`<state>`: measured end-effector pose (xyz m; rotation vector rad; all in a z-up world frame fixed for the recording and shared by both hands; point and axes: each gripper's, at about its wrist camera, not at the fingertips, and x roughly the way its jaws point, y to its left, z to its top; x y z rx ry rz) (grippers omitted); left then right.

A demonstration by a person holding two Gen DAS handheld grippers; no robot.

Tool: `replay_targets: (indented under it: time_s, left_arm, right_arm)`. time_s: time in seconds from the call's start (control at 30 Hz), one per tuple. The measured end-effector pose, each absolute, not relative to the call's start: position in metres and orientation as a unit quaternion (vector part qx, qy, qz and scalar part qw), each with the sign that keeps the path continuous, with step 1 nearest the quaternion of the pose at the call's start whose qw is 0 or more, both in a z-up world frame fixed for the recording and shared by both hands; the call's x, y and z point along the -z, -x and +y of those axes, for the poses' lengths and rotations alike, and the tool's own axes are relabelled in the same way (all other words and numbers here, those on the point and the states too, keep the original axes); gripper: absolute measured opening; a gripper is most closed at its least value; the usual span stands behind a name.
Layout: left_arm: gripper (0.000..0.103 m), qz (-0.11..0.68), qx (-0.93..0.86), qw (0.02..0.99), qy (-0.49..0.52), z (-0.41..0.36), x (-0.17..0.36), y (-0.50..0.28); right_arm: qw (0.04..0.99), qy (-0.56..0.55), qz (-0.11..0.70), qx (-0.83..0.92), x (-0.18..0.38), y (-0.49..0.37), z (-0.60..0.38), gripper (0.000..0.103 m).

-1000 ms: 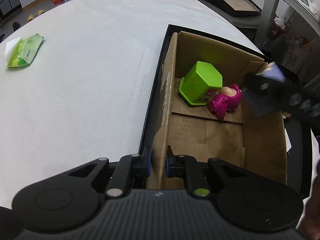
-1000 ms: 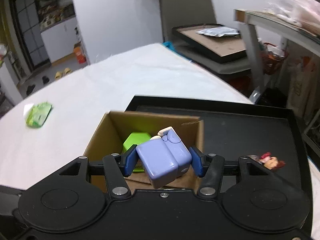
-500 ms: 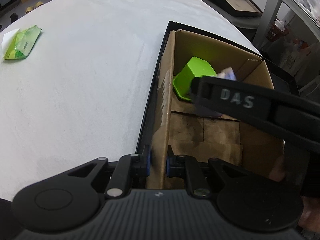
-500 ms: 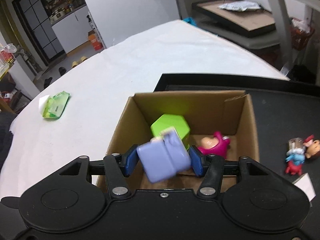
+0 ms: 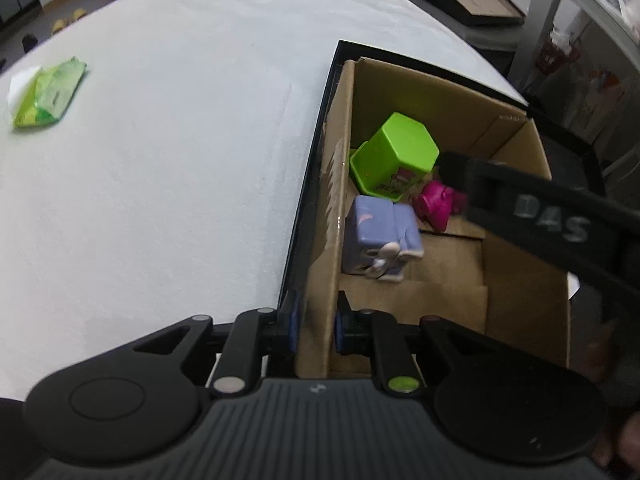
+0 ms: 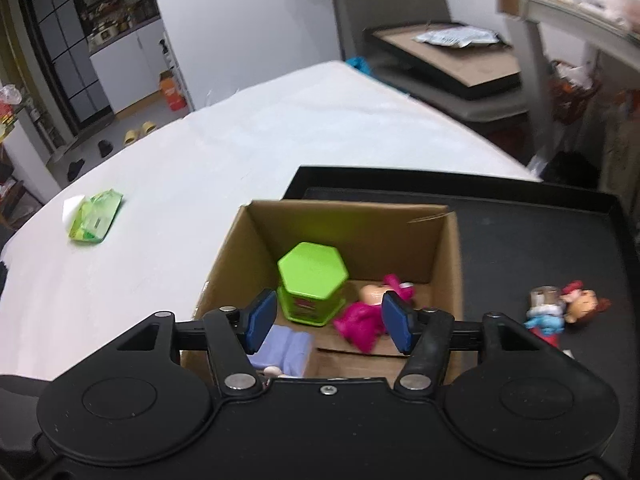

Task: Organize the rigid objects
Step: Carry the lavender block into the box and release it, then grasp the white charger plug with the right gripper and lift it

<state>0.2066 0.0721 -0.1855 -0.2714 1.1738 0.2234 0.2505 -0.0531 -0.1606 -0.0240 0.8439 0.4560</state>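
**Right gripper released above the box; left gripper clamped on the box wall**

The left gripper point(image 5: 316, 326) is clenched on the left wall of the cardboard box point(image 5: 524, 312); one blue pad sits outside the wall, the other inside. The right gripper point(image 6: 327, 320) hovers above the box with its jaws spread wide and nothing between them. In the left wrist view its black body crosses the right side of the box.

Surface and room: the box stands on a black tray point(image 6: 540, 232), against the tray's left rim. The tray rests on a table covered with a white cloth point(image 5: 168, 168). A green packet point(image 6: 94, 221) lies on the cloth, well apart from the tray. Beyond the table are a white wall, a dark-framed glass door and a second table with a flat cardboard sheet.

View differences: only the right wrist view shows two small figurines point(image 6: 560, 310) lying on the tray just right of the box. Only the left wrist view shows the lavender block figure point(image 5: 380, 240) whole.

Task items: the lavender block figure lies on the box floor against the left wall, its pale feet toward the camera. A green hexagonal container point(image 5: 394, 158) lies tilted just behind it. A magenta figurine point(image 5: 436, 206) lies beside both, partly hidden by the right gripper.
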Motion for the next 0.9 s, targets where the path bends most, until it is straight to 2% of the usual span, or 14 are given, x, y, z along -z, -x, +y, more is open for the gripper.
replay_targets:
  time_s: [0.13, 0.23, 0.3, 0.4, 0.5, 0.9]
  left_arm:
    - [0.018, 0.549, -0.117, 0.821, 0.101, 0.065, 0.181, -0.208]
    - [0.025, 0.545, -0.128, 0.824, 0.087, 0.06, 0.178, -0.208]
    - [0.029, 0.543, -0.133, 0.825, 0.084, 0.06, 0.175, -0.207]
    - [0.04, 0.54, -0.14, 0.826, 0.079, 0.058, 0.171, -0.207]
    - [0.045, 0.541, -0.147, 0.824, 0.08, 0.052, 0.171, -0.21]
    - [0.047, 0.555, -0.169, 0.811, 0.07, 0.037, 0.179, -0.22]
  right_arm:
    - [0.895, -0.001, 0.396, -0.208, 0.154, -0.247, -0.069, 0.059]
    - [0.904, -0.009, 0.379, -0.195, 0.146, -0.246, -0.08, 0.06]
    - [0.91, -0.019, 0.371, -0.184, 0.141, -0.247, -0.087, 0.067]
    - [0.917, -0.023, 0.366, -0.157, 0.14, -0.249, -0.098, 0.07]
    - [0.92, -0.021, 0.369, -0.13, 0.143, -0.25, -0.111, 0.073]
    - [0.904, -0.002, 0.42, -0.081, 0.176, -0.26, -0.163, 0.073]
